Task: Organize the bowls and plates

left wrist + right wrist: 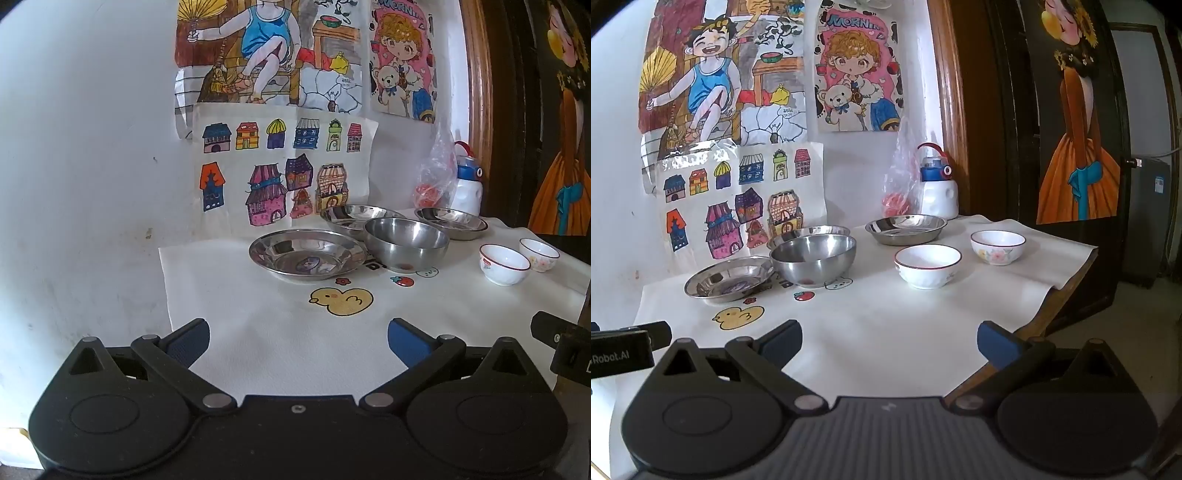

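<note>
Three shallow steel plates lie on the white cloth: a near left plate (pixel 308 253) (pixel 728 280), a back plate (pixel 354 216) (pixel 812 232) and a right plate (pixel 451 221) (pixel 905 229). A steel bowl (pixel 406 242) (pixel 813 258) stands between them. Two white ceramic bowls sit to the right: a nearer bowl (pixel 504 264) (pixel 928 265) and a flowered bowl (pixel 539 254) (pixel 998 245). My left gripper (pixel 298 341) is open above the cloth's near part, well short of the dishes. My right gripper (pixel 889 341) is open too, nothing between its fingers.
A white-and-blue drinking bottle (pixel 467 182) (pixel 938 186) and a plastic bag (pixel 436 177) (pixel 899 184) stand at the back by the wall. Children's drawings (pixel 284 173) hang on that wall. The table's right edge (pixel 1067 291) drops off beside a dark wooden door.
</note>
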Available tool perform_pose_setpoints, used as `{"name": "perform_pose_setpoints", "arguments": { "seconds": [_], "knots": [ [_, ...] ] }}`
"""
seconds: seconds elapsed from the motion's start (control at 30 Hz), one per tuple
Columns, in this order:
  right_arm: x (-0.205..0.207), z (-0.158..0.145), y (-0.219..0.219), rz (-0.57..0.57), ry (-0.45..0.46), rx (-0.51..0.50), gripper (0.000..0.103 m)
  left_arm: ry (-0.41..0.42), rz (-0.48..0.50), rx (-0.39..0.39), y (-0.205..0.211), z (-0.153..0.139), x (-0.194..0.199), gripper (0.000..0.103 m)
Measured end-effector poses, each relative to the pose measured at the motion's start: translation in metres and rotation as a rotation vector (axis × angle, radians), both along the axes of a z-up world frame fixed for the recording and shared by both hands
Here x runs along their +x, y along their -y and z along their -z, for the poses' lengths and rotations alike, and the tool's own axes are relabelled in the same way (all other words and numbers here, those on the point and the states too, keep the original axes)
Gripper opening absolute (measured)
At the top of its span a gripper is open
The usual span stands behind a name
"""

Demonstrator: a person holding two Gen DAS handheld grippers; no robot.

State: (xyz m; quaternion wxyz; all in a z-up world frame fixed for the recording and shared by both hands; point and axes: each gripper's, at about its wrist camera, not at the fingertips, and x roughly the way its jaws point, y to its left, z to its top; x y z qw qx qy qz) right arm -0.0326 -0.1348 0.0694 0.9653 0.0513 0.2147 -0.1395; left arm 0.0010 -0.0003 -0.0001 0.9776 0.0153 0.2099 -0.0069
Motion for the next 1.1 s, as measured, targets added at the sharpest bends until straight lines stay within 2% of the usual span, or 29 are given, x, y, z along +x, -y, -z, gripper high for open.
{"name": "perform_pose_setpoints", "arguments": {
  "seconds": [1.1],
  "knots": [
    [-0.0006,0.0009,-0.0019,0.000,-0.002,-0.006,0.103,0.007,-0.003,-0.005,-0.0015,-0.0004,-0.0010,0.102]
  ]
}}
